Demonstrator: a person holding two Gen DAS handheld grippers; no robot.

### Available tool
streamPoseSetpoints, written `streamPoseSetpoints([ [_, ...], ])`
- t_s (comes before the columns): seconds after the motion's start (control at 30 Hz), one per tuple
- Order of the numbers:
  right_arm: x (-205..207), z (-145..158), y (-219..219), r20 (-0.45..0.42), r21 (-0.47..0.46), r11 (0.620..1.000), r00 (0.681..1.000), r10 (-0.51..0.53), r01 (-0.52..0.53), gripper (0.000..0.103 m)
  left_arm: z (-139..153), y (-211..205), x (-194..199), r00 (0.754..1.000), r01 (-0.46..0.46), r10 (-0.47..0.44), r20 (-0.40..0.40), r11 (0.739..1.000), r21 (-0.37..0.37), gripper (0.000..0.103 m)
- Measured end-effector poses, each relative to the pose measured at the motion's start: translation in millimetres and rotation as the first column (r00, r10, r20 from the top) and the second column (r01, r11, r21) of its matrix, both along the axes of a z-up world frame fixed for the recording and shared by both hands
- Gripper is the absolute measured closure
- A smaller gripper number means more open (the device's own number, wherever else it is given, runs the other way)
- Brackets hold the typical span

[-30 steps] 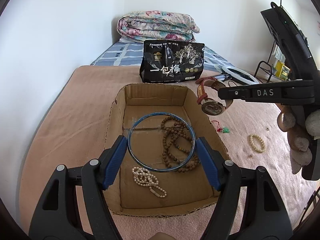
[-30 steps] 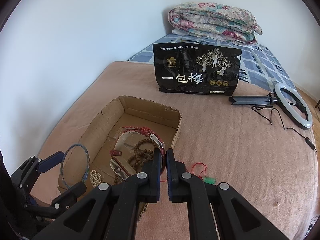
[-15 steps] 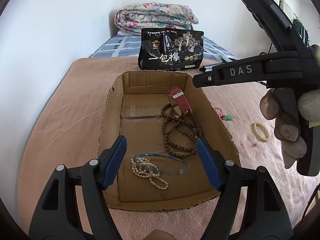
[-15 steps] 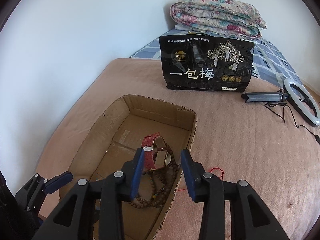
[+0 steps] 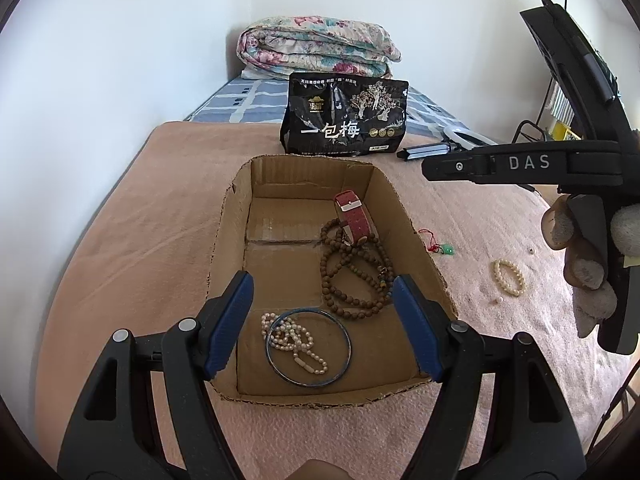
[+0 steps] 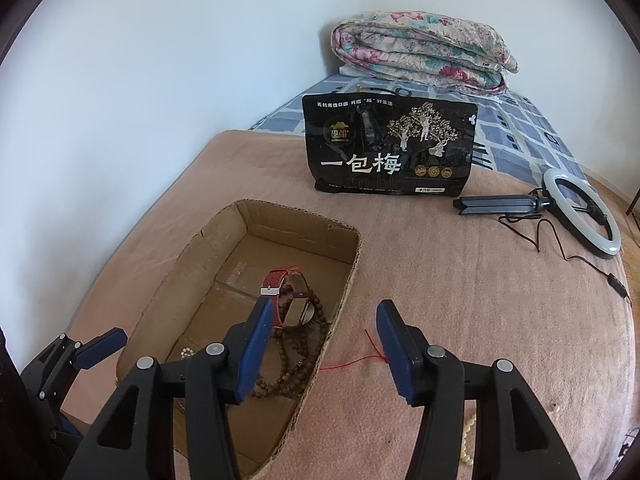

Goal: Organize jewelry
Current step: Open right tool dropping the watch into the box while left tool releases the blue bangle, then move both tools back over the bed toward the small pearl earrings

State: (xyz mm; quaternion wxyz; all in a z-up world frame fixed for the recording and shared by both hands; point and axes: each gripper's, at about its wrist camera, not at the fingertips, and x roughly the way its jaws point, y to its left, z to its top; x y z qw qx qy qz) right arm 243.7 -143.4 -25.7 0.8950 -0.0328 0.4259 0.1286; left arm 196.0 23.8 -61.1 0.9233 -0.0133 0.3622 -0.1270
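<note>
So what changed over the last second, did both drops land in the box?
Yes. The left gripper let go of the blue bangle, now flat over the pearl strand. The right gripper released the red watch onto the wooden beads. The cardboard box stayed put.

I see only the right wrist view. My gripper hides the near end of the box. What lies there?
Observer: A blue bangle lies flat there, around part of a white pearl necklace.
Operator: Where does the red string outside the box end?
Observer: At a small green pendant on the blanket, right of the box.
Operator: Is the left gripper holding anything?
Observer: No, it is open and empty.
</note>
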Motion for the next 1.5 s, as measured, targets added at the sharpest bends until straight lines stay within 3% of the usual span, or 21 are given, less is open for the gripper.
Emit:
streamPoseSetpoints([
  [0.23,-18.4,19.2,-28.9,0.044,-0.013,1.000,0.999,-0.017,0.017,0.032,15.9,-9.6,-13.3,0.999,0.012,-0.011,0.037,1.000,-0.016,0.029],
  [0.37,-34.6,30.0,-50.6,0.078,-0.030,0.999,0.997,-0.022,0.024,0.019,24.5,-20.7,-21.1,0.998,0.036,-0.034,0.058,0.999,-0.025,0.029],
  [0.6,-58.9,38.4,-98.6,0.092,-0.043,0.997,0.994,-0.061,0.065,0.011,34.2,-49.5,-31.3,0.993,0.092,-0.090,0.078,0.996,-0.022,0.029],
  [1.17,-104.4,26.3,-240.9,0.078,-0.025,0.958,0.956,-0.284,0.287,0.000,36.5,-138.8,-52.5,0.962,0.265,-0.262,0.078,0.964,-0.023,0.029],
  [1.5,-105.1,0.2,-277.0,0.033,-0.015,0.945,0.945,-0.327,0.327,0.000,10.8,-188.2,-58.9,0.934,0.355,-0.355,0.031,0.935,0.018,0.030],
])
